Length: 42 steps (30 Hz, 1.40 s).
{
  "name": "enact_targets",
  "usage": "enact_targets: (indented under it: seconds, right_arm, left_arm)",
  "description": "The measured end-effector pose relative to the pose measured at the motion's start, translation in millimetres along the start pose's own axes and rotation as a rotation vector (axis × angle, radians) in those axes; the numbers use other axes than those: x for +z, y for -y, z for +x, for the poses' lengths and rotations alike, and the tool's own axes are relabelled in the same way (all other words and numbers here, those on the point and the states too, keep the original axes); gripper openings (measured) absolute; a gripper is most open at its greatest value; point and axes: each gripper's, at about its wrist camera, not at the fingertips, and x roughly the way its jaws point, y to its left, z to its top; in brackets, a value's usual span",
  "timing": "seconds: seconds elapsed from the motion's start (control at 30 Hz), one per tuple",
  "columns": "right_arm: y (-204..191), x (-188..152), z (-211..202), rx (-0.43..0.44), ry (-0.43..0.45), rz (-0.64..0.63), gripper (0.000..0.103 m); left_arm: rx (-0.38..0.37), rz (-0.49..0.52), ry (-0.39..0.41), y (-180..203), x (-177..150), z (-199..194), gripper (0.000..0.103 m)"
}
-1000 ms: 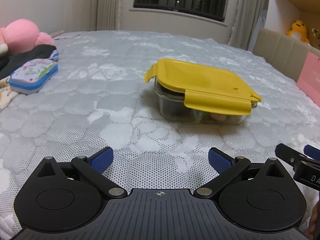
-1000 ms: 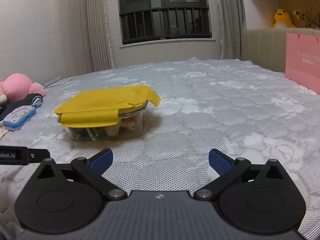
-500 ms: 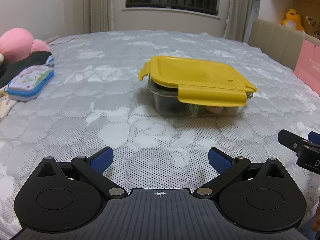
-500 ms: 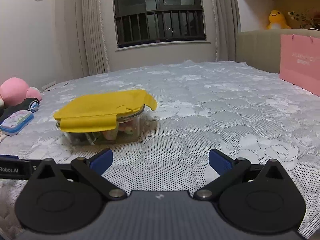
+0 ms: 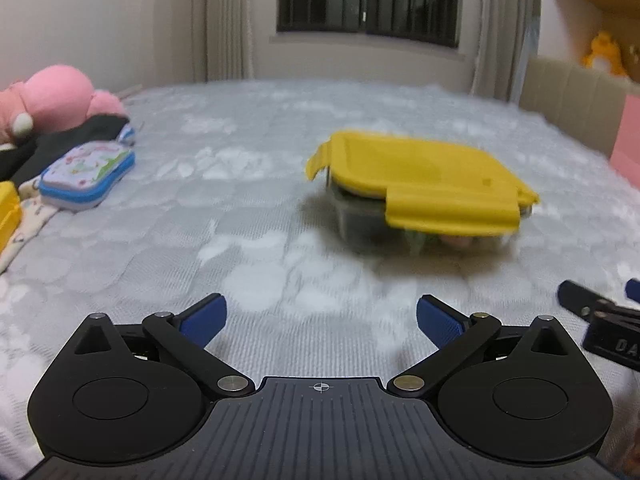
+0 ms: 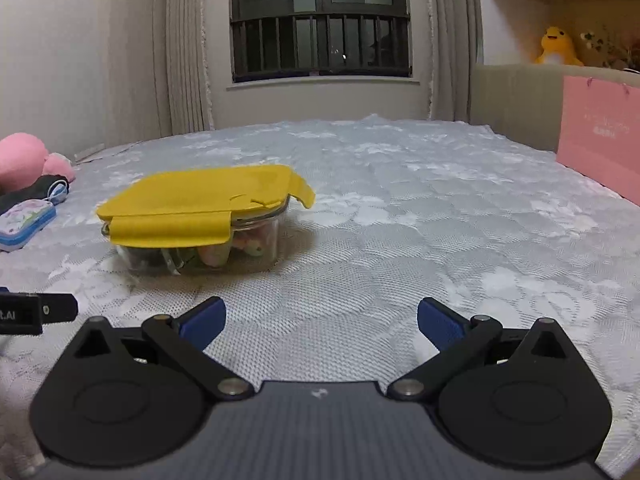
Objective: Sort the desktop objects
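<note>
A clear glass food container [image 6: 200, 246] with a yellow snap-flap lid [image 6: 192, 200] sat on the grey-white quilted mattress [image 6: 400, 208], left of centre in the right wrist view and right of centre in the left wrist view, its lid resting on top with the near flap hanging down and small, indistinct items showing through the glass. Over the preceding second both cameras had dropped lower and drawn nearer: the container loomed larger and the window [image 6: 320, 20] rose into frame, while the left view smeared with motion. That suggested an approach to the container, though whether to open it or to finish with it could not be told. The container itself had not shifted on the mattress.

The left gripper [image 5: 320, 316] and the right gripper [image 6: 320, 316] each showed blue-padded fingers [image 6: 204, 322] spread wide, holding nothing, as in the earlier frames. At the left edge lay a blue-rimmed patterned zip pouch [image 5: 86, 176] beside a pink plush toy [image 5: 60, 96]; a pink paper bag [image 6: 600, 132] stood at far right.
</note>
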Motion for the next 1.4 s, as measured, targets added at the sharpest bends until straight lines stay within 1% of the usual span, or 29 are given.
enact_targets:
  seconds: [0.03, 0.1, 0.17, 0.23, 0.3, 0.47, 0.73, 1.07, 1.4]
  right_arm:
    - [-1.5, 0.2, 6.5, 0.001, 0.010, 0.001, 0.103]
    - [-4.3, 3.4, 17.6, 0.004, 0.002, -0.006, 0.103]
    - [-7.3, 7.4, 26.5, 0.012, -0.010, -0.011, 0.103]
    - [-9.5, 7.6, 29.5, 0.011, -0.006, -0.016, 0.103]
    - [-11.4, 5.3, 32.3, 0.012, -0.012, -0.024, 0.103]
    - [-9.9, 3.1, 37.6, 0.028, -0.032, -0.013, 0.103]
    - [-2.7, -2.3, 40.2, 0.030, -0.051, 0.040, 0.103]
    - [-8.7, -5.0, 39.6, 0.012, -0.046, -0.002, 0.103]
    - [-10.4, -5.2, 40.0, 0.005, -0.050, -0.012, 0.103]
  left_arm:
    - [-0.005, 0.002, 0.023, 1.3, -0.2, 6.2, 0.103]
    - [-0.009, 0.018, 0.023, 2.9, 1.9, 22.6, 0.103]
    - [-0.017, 0.006, 0.021, 1.8, 2.4, 32.3, 0.103]
    - [-0.037, -0.031, 0.014, -1.1, -0.2, 39.2, 0.103]
    - [-0.049, -0.056, -0.009, -3.4, -4.5, 45.6, 0.103]
    - [-0.054, -0.069, -0.005, -6.0, -8.4, 44.9, 0.103]
    - [-0.018, -0.018, -0.002, 3.4, -12.9, 45.6, 0.103]
    - [-0.022, -0.021, -0.010, 2.3, -13.0, 47.0, 0.103]
    - [-0.029, -0.029, -0.012, -0.5, -12.7, 47.9, 0.103]
